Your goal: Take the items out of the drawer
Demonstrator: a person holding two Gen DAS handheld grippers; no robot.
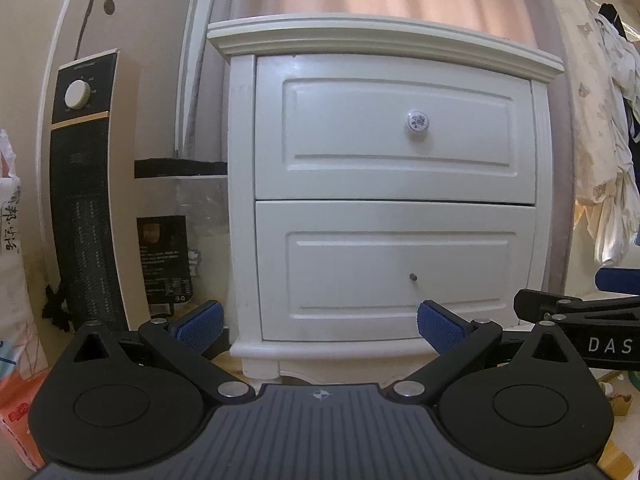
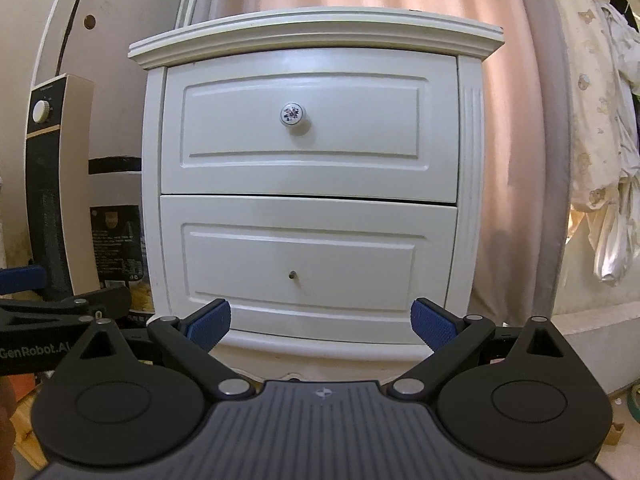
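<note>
Two drawers, both closed, face the left wrist view: upper drawer with a floral knob, lower drawer with only a small stud. Left gripper holds nothing, fingers spread wide, low before the lower drawer, well apart from it. A heater stands left of the nightstand.

Right wrist view: right gripper likewise spread and empty, centred under the stud; knob above. Curtain right of the nightstand.
</note>
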